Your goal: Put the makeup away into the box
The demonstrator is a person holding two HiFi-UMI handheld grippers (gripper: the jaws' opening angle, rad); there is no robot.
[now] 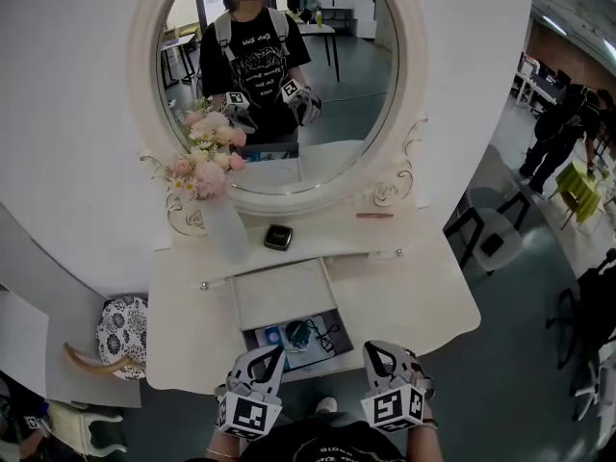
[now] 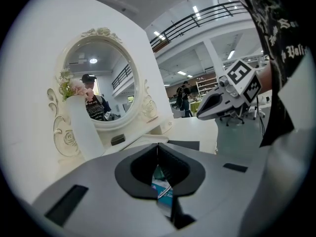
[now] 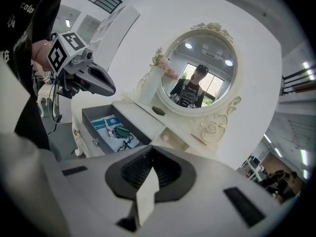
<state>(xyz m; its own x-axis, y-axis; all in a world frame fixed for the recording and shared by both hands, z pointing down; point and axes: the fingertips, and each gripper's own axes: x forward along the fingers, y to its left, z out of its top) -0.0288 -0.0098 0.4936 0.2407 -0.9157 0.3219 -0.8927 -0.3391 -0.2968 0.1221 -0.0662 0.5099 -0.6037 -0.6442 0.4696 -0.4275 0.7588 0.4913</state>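
Two claws: the left claw and the right claw are both closed with nothing between the jaws, side by side at the near edge of the white surface.
Drawer: pulled open just beyond the claws, holding blue leaflets, a dark green item and a black cord.
Makeup: a dark compact lies on the shelf under the mirror, just beside the vase; a slim pink stick lies well apart, to the right.
Vase: white, upright, holding pink flowers.
Mirror: oval, reflecting the person.
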